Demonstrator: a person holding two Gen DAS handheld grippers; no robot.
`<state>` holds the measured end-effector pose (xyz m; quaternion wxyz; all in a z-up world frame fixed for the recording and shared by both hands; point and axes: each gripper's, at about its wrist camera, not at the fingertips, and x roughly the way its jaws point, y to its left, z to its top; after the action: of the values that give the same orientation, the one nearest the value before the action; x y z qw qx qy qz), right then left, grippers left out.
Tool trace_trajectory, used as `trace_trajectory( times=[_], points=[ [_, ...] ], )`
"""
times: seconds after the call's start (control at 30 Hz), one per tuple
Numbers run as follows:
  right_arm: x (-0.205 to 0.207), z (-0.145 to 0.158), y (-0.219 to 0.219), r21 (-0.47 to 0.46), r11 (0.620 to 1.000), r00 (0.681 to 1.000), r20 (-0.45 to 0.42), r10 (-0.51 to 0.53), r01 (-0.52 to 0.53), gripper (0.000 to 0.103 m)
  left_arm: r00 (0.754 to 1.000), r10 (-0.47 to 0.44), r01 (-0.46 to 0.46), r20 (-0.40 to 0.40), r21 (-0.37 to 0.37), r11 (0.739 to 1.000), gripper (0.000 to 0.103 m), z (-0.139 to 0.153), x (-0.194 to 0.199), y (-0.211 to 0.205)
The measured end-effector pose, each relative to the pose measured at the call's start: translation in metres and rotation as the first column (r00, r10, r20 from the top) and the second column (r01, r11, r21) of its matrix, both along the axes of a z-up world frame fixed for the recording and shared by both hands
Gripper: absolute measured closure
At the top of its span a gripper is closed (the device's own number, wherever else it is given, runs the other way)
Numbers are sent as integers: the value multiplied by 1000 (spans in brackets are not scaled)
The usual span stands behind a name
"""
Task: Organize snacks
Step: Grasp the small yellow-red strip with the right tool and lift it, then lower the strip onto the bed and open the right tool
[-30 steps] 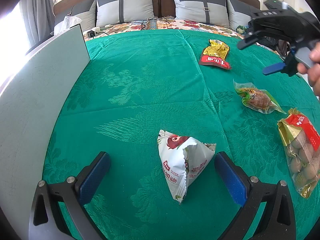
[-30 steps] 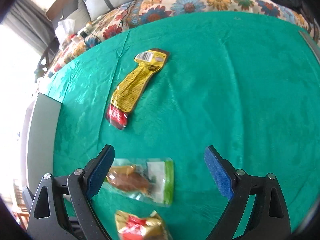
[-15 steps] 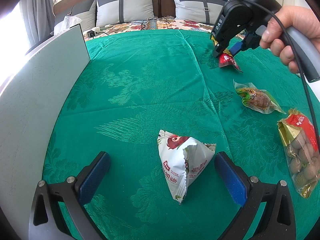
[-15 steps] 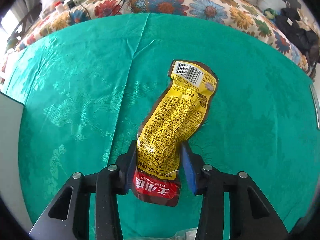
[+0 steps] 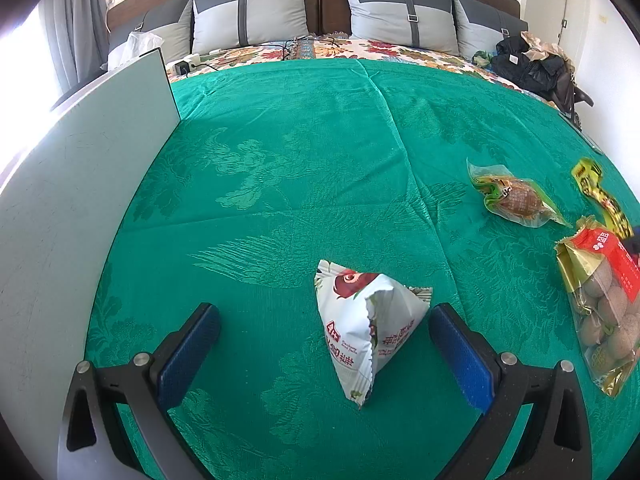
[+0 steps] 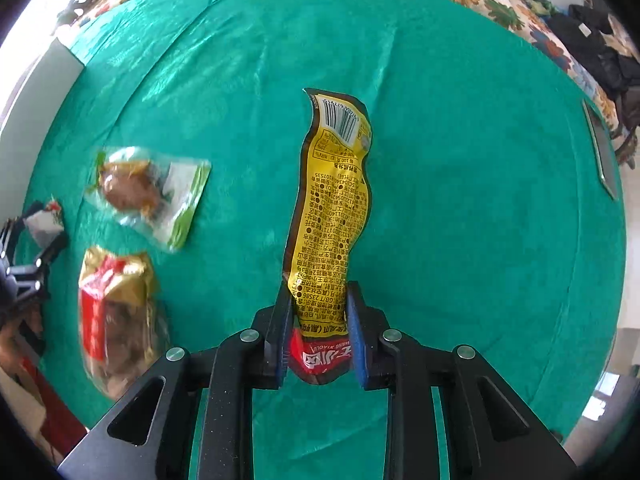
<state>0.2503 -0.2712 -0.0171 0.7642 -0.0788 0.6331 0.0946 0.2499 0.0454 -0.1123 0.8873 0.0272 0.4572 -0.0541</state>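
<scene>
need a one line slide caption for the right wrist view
Right gripper closing on the red end of a long yellow snack packet above the green bedspread.

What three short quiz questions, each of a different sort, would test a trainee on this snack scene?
1. True or false: the right tool grips the yellow packet at its red end.
2. Which snack lies between the left tool's pads? A) white pyramid bag B) gold bag C) clear pouch
3. Fill in: the snacks lie on a ____ cloth.

Key: 1 true; 2 A; 3 green.
</scene>
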Motion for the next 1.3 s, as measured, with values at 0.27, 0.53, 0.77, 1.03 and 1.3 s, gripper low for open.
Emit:
trace_trajectory(
  times=[0.27,0.53,0.77,1.03,1.3],
  points=[
    [-106,-25,0,-9,999,919,391,-37,44,20,1000,0,0,0,-1,1000,0,0,0,0],
    [-105,-30,-20,104,982,886,424,-188,159,11,1000,0,0,0,0,1000,0,0,0,0],
    [-110,-33,-24,109,980,885,421,-198,167,8,1000,1,-1,0,-1,1000,0,0,0,0],
    [-110,-33,-24,109,980,885,422,-198,168,8,1000,1,-1,0,-1,1000,0,0,0,0],
    [-110,-33,-23,109,980,885,422,-199,169,8,1000,1,-1,1,-1,1000,0,0,0,0]
  ],
)
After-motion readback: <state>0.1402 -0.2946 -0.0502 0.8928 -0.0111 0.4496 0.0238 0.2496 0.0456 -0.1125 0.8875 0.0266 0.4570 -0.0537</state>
